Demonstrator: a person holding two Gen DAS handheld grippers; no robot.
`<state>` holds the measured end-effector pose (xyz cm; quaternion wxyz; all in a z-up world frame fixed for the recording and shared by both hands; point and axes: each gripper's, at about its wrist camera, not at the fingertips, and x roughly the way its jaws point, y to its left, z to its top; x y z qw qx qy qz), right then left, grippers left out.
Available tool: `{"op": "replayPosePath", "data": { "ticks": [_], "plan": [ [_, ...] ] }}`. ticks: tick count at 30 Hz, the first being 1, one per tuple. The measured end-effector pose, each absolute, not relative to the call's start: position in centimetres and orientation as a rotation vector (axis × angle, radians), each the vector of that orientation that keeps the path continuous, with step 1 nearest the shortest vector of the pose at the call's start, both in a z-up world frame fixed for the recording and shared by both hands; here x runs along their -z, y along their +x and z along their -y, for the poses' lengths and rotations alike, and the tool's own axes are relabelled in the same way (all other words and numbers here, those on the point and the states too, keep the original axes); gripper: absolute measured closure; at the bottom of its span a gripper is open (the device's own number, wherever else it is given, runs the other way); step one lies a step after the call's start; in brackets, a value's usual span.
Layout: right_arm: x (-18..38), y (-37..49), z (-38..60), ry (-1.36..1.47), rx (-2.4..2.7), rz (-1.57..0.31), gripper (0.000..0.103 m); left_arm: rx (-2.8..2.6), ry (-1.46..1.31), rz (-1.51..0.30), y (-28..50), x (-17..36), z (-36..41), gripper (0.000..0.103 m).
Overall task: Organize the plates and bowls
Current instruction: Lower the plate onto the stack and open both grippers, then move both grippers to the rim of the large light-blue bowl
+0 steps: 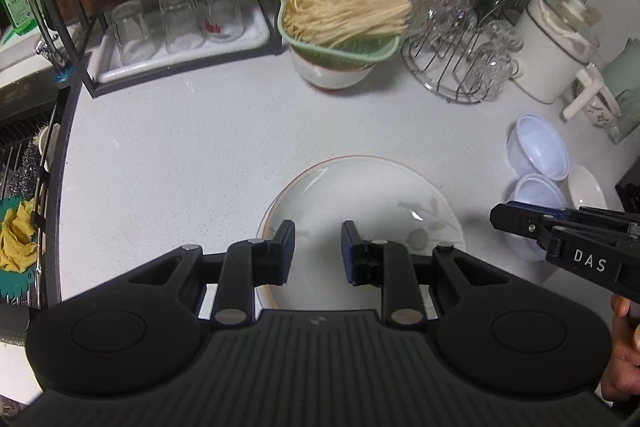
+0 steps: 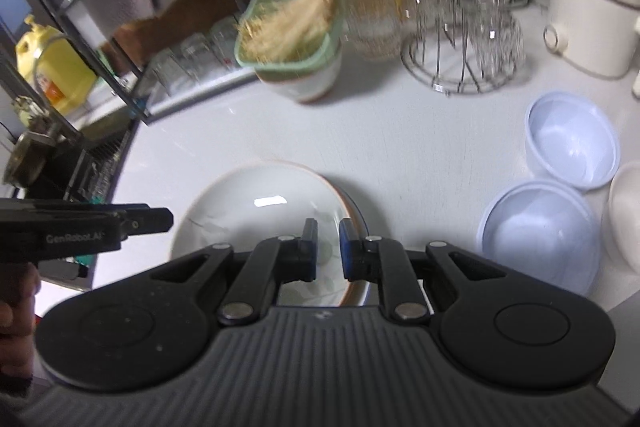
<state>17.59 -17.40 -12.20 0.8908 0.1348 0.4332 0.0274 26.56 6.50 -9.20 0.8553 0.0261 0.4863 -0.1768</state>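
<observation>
Seen from the left wrist, the left gripper (image 1: 318,253) hangs over a round white ceramic plate with a grey leaf print (image 1: 362,195) lying on the pale speckled countertop (image 1: 180,147), its jaws drawn in narrow with nothing between them, while the right gripper (image 1: 498,217) reaches in from the right beside two translucent white plastic bowls (image 1: 538,151). Over at the right wrist, that right gripper (image 2: 328,249) is likewise nearly closed and empty above the same plate (image 2: 256,195), the plastic bowls (image 2: 572,141) sitting to its right.
</observation>
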Motion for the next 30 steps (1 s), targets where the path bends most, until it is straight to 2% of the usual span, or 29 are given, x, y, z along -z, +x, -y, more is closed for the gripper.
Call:
{"op": "replayPosePath", "data": {
  "ticks": [8,17,23,27,30],
  "plan": [
    [8.2,14.2,18.1,0.271,-0.087,-0.779,0.088,0.380,0.040,-0.944,21.8,5.9,-5.8,0.075],
    [6.4,9.9,19.2,0.234,-0.116,-0.709,0.088,0.335,0.004,-0.902,16.4,4.4,-4.6,0.069],
    [5.9,7.4,19.7,0.219,-0.117,-0.691,0.088,0.327,-0.002,-0.883,13.7,3.6,-3.9,0.057],
    [5.7,6.2,19.7,0.210,-0.113,-0.676,0.088,0.307,0.014,-0.865,12.5,3.3,-3.6,0.039],
    [5.8,5.7,19.9,0.209,-0.095,-0.663,0.088,0.303,0.017,-0.851,12.0,3.0,-3.6,0.034]
  ]
}}
